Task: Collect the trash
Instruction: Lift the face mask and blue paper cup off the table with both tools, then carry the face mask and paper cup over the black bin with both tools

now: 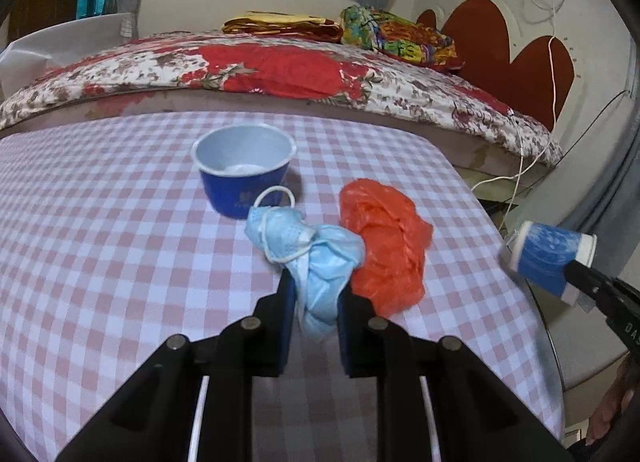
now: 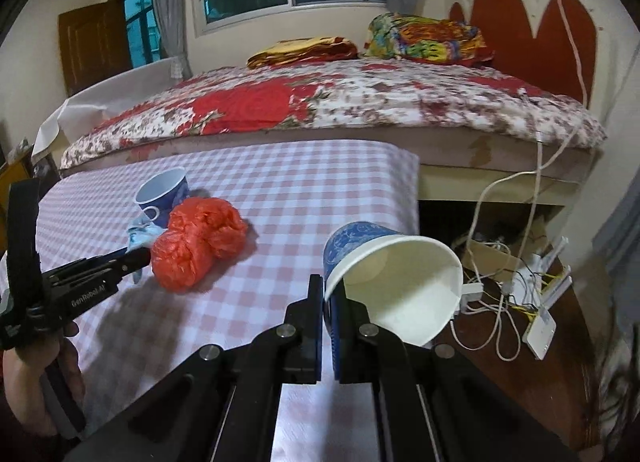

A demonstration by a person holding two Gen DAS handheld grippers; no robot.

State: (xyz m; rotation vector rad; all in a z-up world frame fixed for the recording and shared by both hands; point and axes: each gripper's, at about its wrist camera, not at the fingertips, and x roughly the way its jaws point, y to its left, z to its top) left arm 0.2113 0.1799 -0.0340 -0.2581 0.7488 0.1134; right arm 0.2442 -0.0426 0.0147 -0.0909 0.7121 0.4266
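Your left gripper is clamped on the crumpled light-blue disposable face mask, low in the centre of the left wrist view; part of the mask hangs between the pads and the rest bunches up above them, with its white ear loop draped towards the blue bowl-shaped cup with a silvery inside. Your right gripper is closed on the rim wall of the blue-and-white paper cup, which lies tipped on its side with its mouth turned to the lower right of the right wrist view, out past the edge of the pink-and-white checked tabletop.

I judge the step to be carrying both pieces off to wherever the trash goes; no bin shows in either view, so look for it before you swing far. Keep both grips firm. The cup is pinched by one thin wall only and will likely buckle or twist out if you jerk it, so move it smoothly. Lift the mask clear so its loop does not snag the blue cup or drag the crumpled orange-red plastic bag lying just beside it on the right.

Both grippers point forward and moderately downward. The hand gripping the left tool's handle shows at the lower left of the right wrist view.
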